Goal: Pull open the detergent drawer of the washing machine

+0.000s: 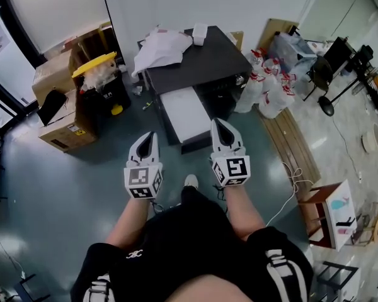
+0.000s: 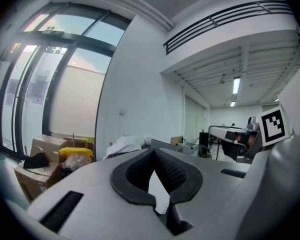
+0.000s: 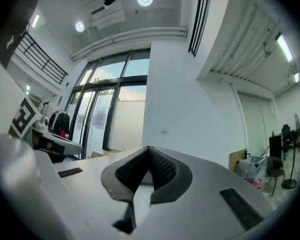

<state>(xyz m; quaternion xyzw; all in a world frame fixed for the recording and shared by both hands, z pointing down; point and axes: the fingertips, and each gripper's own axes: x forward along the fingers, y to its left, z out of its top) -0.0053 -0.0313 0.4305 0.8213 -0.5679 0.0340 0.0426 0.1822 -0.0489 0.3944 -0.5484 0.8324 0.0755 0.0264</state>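
The washing machine [image 1: 198, 65] stands ahead of me, with a dark top and a white front panel [image 1: 186, 113]. I cannot make out its detergent drawer from here. Both grippers hang in the air well short of the machine, side by side above the person's knees. The left gripper [image 1: 149, 135] is shut with nothing between its pads; in the left gripper view its tips [image 2: 153, 151] meet, and the machine's dark top [image 2: 165, 145] shows just beyond. The right gripper [image 1: 218, 123] is also shut and empty, its tips [image 3: 148, 149] facing a white wall and tall windows.
A white cloth [image 1: 159, 48] lies on the machine's top. Cardboard boxes [image 1: 63, 115] and a yellow-lidded bin [image 1: 96, 65] stand to its left. Plastic bags [image 1: 268, 87], a wooden board [image 1: 293, 140] and a white cable [image 1: 290, 181] lie on the right. The floor is grey-green.
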